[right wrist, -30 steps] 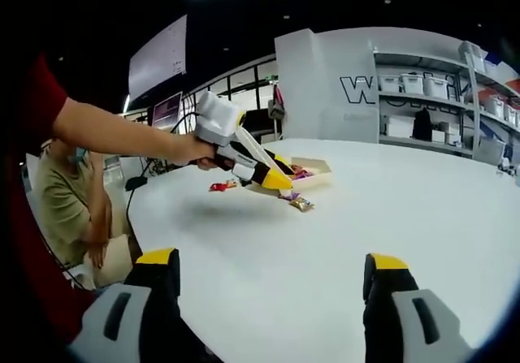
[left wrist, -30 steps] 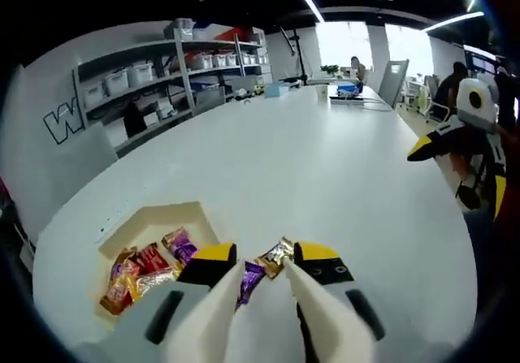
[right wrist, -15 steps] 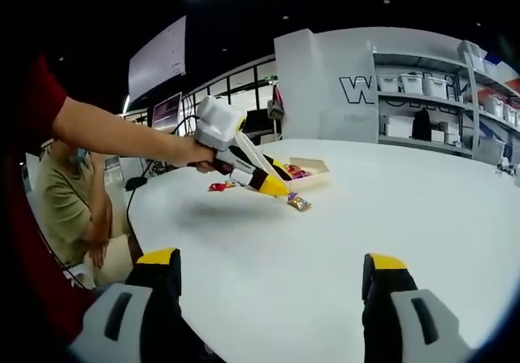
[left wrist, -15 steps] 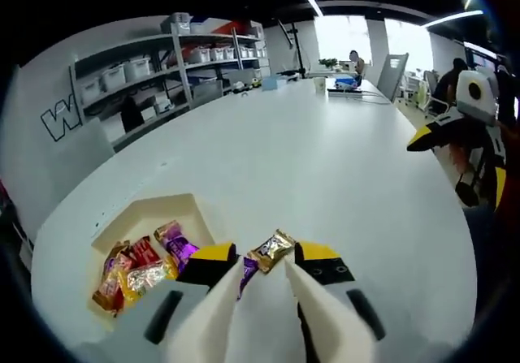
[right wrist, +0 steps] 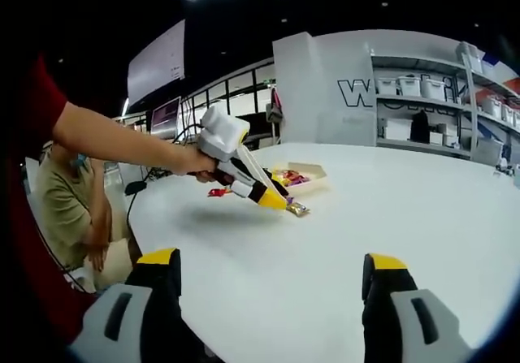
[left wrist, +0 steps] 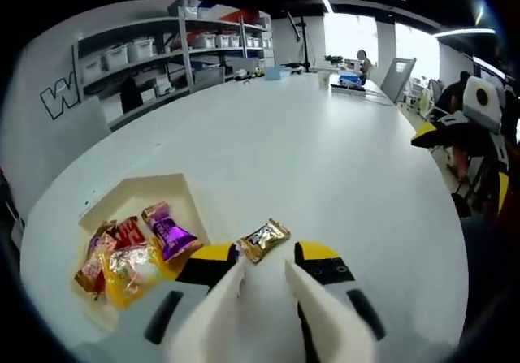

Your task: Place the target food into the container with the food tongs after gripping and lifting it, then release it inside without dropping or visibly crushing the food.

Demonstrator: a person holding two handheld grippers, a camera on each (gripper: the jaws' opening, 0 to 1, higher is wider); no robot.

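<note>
Your left gripper (left wrist: 264,267) tongs pinch the gold candy (left wrist: 263,240), long axis slanting up-right, beside the tray (left wrist: 134,209). Right gripper (right wrist: 272,278) jaws spread wide.

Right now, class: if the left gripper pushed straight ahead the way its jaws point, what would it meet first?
Probably the gold-wrapped candy at the left gripper's tips; beyond it lies bare white table. Whether the tips already hold it is unclear.

White tongs (left wrist: 264,261) with yellow-and-black tips; the person's red sleeve (right wrist: 28,111).
</note>
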